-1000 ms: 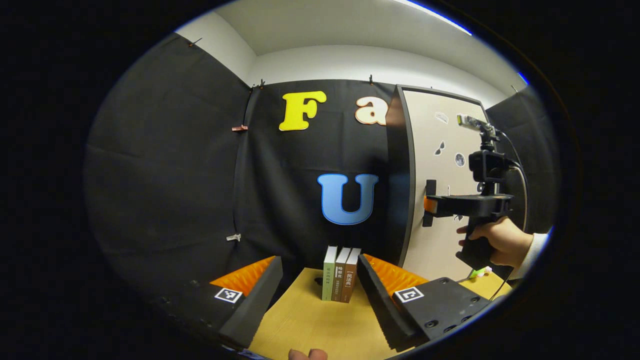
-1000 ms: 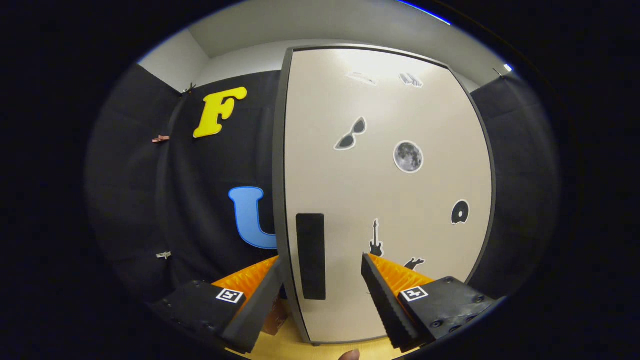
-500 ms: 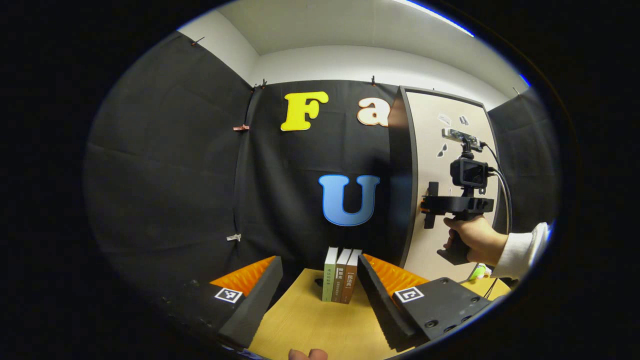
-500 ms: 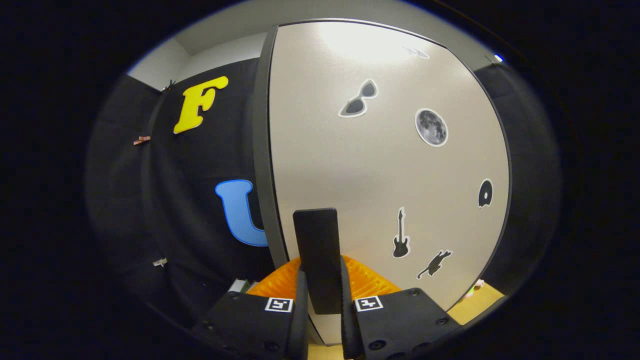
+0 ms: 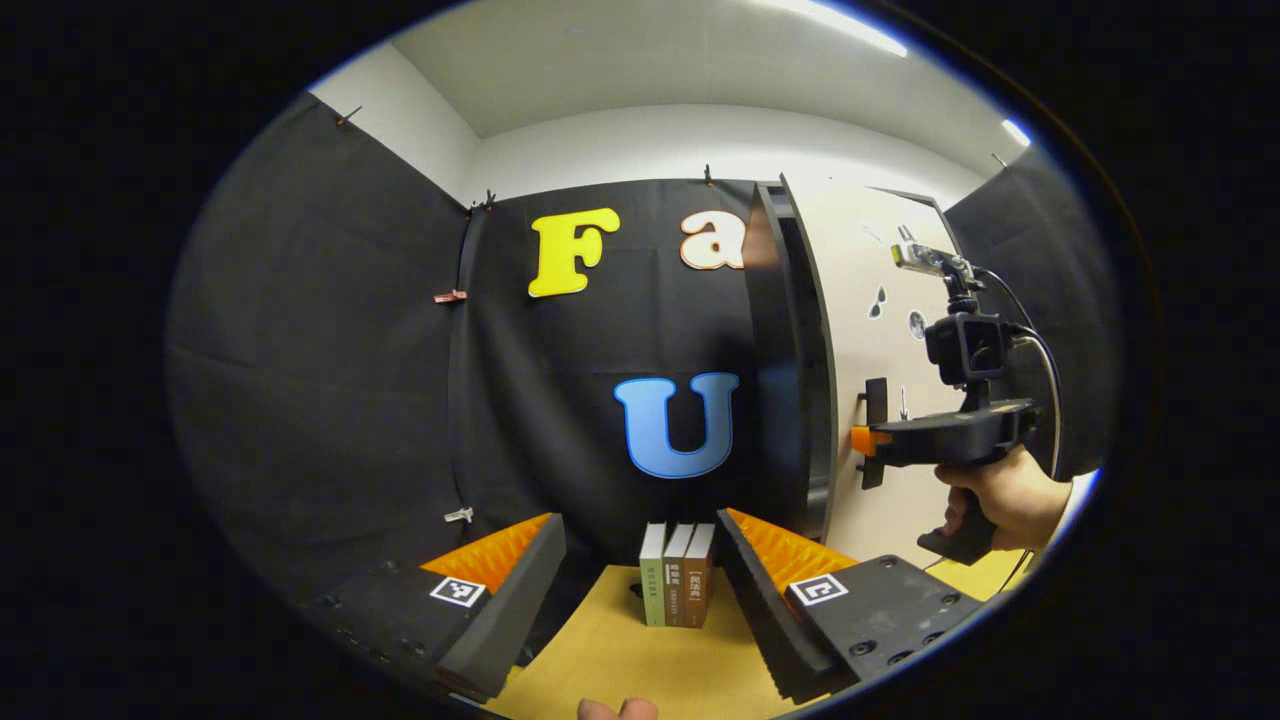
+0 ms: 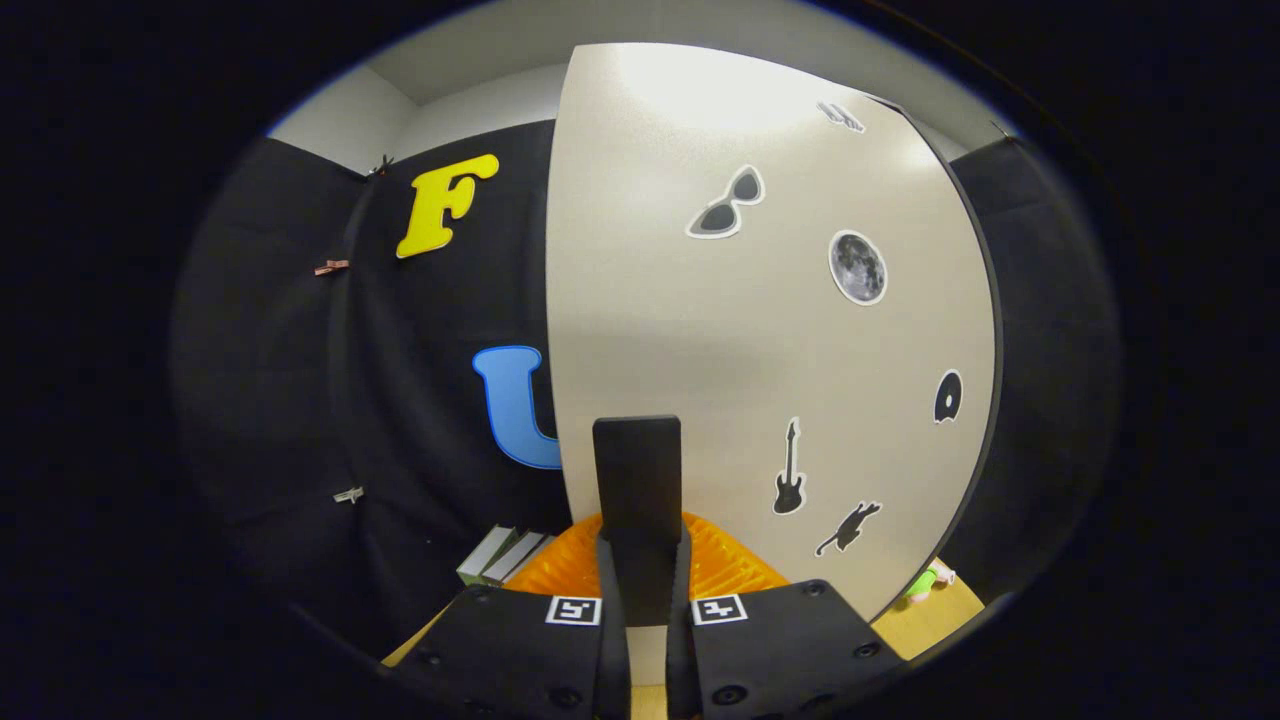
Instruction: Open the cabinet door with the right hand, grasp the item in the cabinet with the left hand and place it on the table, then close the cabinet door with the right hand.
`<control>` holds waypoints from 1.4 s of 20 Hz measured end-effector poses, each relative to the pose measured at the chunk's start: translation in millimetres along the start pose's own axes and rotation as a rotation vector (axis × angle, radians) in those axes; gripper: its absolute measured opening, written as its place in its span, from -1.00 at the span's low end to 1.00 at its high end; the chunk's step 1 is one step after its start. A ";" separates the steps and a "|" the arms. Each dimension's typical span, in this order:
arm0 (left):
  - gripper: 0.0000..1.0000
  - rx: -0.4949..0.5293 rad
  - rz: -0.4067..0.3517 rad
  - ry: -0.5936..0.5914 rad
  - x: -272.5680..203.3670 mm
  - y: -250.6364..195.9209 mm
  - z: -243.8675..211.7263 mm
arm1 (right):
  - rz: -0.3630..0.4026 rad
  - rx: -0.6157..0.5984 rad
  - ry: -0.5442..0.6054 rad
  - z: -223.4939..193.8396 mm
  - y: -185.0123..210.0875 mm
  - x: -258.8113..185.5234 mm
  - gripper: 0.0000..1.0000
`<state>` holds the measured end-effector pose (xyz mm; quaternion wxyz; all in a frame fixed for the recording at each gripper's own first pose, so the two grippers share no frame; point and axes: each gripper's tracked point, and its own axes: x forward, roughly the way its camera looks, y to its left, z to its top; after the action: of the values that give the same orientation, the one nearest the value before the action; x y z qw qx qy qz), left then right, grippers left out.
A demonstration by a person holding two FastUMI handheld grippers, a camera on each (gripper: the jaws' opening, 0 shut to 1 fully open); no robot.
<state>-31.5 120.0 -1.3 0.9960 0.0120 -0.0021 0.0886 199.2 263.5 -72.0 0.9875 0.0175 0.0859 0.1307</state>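
Left gripper view, lower left to lower centre: left gripper (image 5: 640, 570) hovers over the desk (image 5: 640, 670), jaws spread wide and holding nothing. Between the fingers at lower centre, three books (image 5: 677, 588) stand upright on the desk against the wall cloth. Right of centre, the cabinet door (image 5: 800, 360) stands slightly ajar, its dark edge facing the camera. At right of frame, a hand (image 5: 1000, 495) holds the right gripper (image 5: 862, 440), jaws closed on the door handle (image 5: 875, 430). Right gripper view, lower centre: handle clamped between both fingers; door panel fills centre and right. A small green item (image 6: 925, 580) sits at the door's lower right edge, inside not visible.
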 end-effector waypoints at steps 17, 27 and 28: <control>0.89 -0.073 -0.097 0.023 0.3 -78.2 13.2 | 0.048 0.076 -0.040 7.0 -61.9 -103.2 -0.66; 0.89 -0.096 -0.219 0.023 16.6 -172.2 15.7 | -0.103 0.079 -0.066 13.2 -138.0 -139.0 -0.68; 0.89 -0.094 -0.227 0.022 18.1 -179.8 16.5 | -0.117 0.086 -0.072 16.5 -145.8 -141.7 -0.68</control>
<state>18.1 -54.0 11.1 0.9990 -0.0356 0.0061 -0.0247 104.6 85.6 -40.7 0.9943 0.0595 0.0565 0.0684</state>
